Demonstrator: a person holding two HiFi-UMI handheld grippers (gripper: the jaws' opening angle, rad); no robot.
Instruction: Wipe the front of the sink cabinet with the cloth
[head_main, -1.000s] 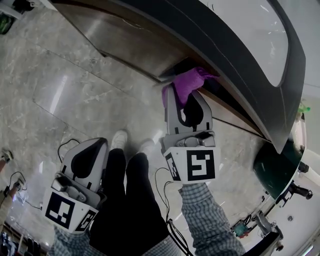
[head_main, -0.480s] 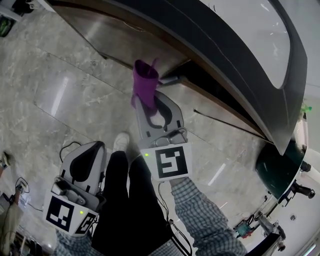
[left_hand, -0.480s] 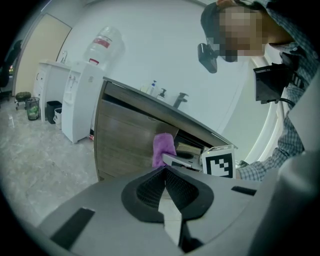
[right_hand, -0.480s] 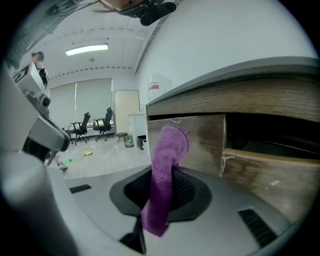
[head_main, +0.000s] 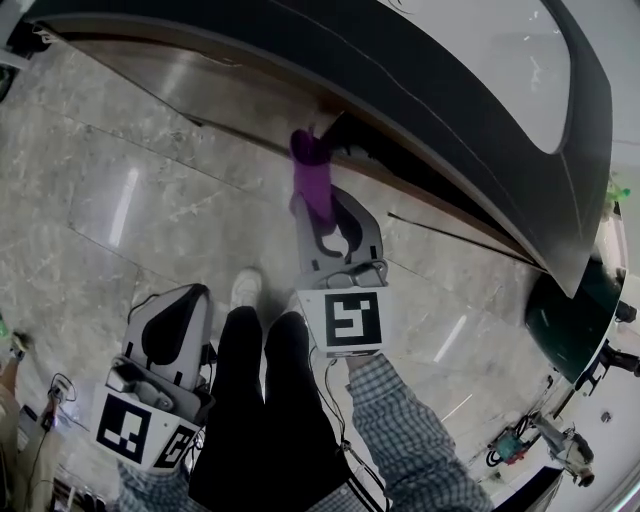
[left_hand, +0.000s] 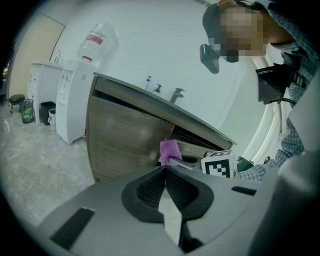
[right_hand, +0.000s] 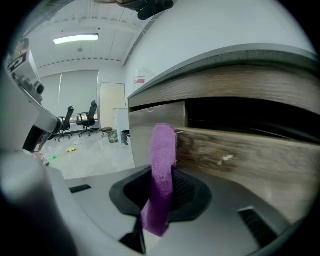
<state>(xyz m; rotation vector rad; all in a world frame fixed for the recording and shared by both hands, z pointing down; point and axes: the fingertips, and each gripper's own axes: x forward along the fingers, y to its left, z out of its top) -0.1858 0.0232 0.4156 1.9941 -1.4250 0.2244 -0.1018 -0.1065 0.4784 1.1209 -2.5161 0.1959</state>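
The right gripper (head_main: 320, 198) clamps the purple cloth (head_main: 312, 172), which projects past its jaw tips to the left edge of the wooden drawer front (right_hand: 235, 150) just ahead. The cloth has moved leftward along the sink cabinet (head_main: 190, 80), so a wipe stroke appears under way. The left gripper (head_main: 188, 295) hangs alongside, jaws together, empty.

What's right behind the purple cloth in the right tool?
The wood-grain drawer front, with a dark gap above it. The cloth covers the drawer's left edge, so whether they touch cannot be seen.

Glossy grey marble floor (head_main: 120, 200), white walls (left_hand: 165, 45), office chairs (right_hand: 89, 120) beyond.
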